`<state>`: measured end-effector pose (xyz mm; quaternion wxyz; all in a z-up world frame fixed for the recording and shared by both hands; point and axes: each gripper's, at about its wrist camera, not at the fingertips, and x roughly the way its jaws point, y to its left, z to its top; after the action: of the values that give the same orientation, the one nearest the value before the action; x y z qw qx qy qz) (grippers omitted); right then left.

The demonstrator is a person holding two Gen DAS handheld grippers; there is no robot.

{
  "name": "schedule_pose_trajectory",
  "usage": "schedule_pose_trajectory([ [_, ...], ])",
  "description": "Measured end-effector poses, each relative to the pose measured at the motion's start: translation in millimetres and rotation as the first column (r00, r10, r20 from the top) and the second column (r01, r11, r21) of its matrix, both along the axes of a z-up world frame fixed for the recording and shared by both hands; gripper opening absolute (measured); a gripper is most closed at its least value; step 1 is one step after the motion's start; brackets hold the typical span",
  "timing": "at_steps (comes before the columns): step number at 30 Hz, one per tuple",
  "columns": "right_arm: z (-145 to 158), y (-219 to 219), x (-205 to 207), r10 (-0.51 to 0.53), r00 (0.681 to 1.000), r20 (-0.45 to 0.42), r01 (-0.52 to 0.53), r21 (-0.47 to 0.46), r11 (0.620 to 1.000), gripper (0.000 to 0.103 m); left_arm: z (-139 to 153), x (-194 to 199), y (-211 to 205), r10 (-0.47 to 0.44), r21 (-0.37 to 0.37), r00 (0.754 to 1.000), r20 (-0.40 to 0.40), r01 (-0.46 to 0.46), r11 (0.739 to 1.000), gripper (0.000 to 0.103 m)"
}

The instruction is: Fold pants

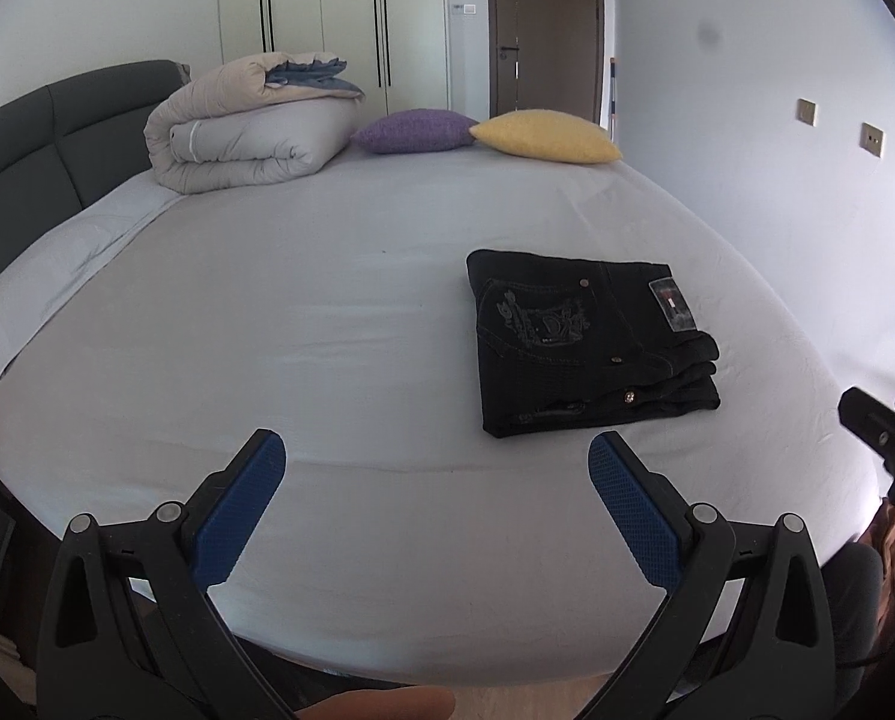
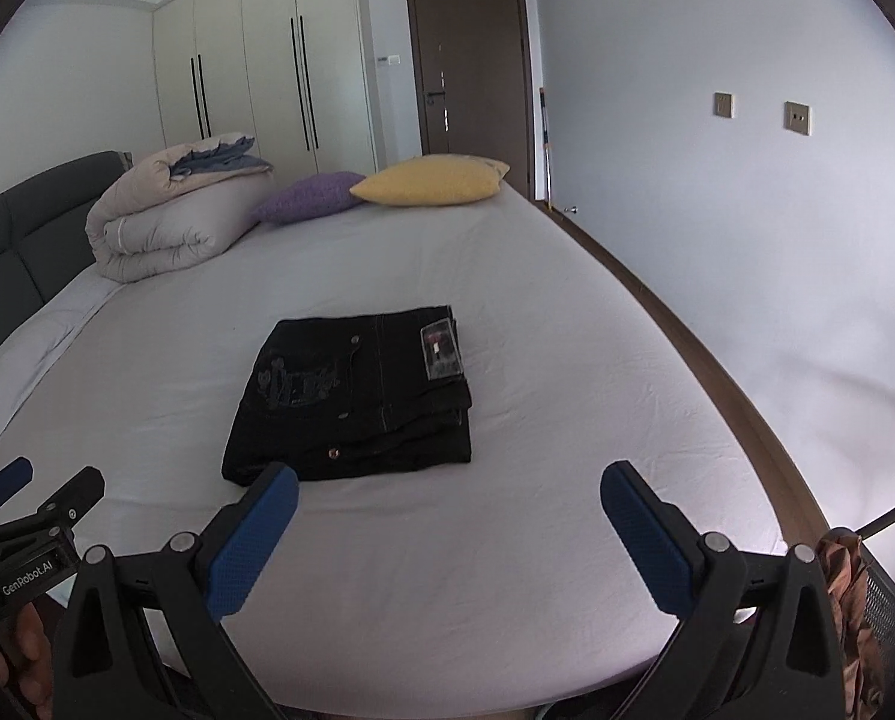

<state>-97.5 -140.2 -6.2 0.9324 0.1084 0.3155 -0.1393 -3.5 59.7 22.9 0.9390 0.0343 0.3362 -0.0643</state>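
Pants: the pants are being shown as a compact, squared stack, lying flat on the bed, at about 1 o'clock from the left tool and 11 o'clock from the right tool.
Progress: the folding is being judged as finished or nearly so; the layers are stacked, the edges are roughly aligned, and no loose leg is being seen. At most a little tidying or a final release away from the bed is being left.
Left tool: the left tool is being held wide open over the near edge of the bed, with nothing between its jaws and clear of the pants.
Right tool: the right tool is likewise being held wide open and empty, its left finger just beside the near corner of the stack; contact cannot be told.
Far end: a rolled duvet, a purple pillow and a yellow pillow are being left at 12 o'clock, well apart from the pants.
Left view only: the right tool's body is being caught at 3 o'clock.
Right view only: the bed's right edge and the floor strip beside the wall are being shown, along with the left tool at 9 o'clock.
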Motion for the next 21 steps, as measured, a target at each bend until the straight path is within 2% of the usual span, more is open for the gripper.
schedule_pose_trajectory([
  [5, -8.7, 7.3, 7.4, 0.008, 0.999, -0.034, -0.008, -0.023, 1.0, 0.103, -14.8, 5.8, -1.2, 0.003, 0.008, 1.0, -0.024, -0.003, 1.0, 0.103],
  [10, -13.8, 4.8, 11.6, 0.003, 0.998, -0.062, -0.003, -0.005, 1.0, 0.103, -27.7, 9.3, -2.7, 0.002, 0.014, 0.999, -0.043, -0.001, 1.0, 0.103],
  [21, -24.2, 4.6, 17.0, 0.008, 0.994, -0.111, -0.006, 0.021, 1.0, 0.103, -36.6, 12.0, -2.6, 0.004, 0.019, 0.998, -0.061, -0.003, 1.0, 0.103],
])
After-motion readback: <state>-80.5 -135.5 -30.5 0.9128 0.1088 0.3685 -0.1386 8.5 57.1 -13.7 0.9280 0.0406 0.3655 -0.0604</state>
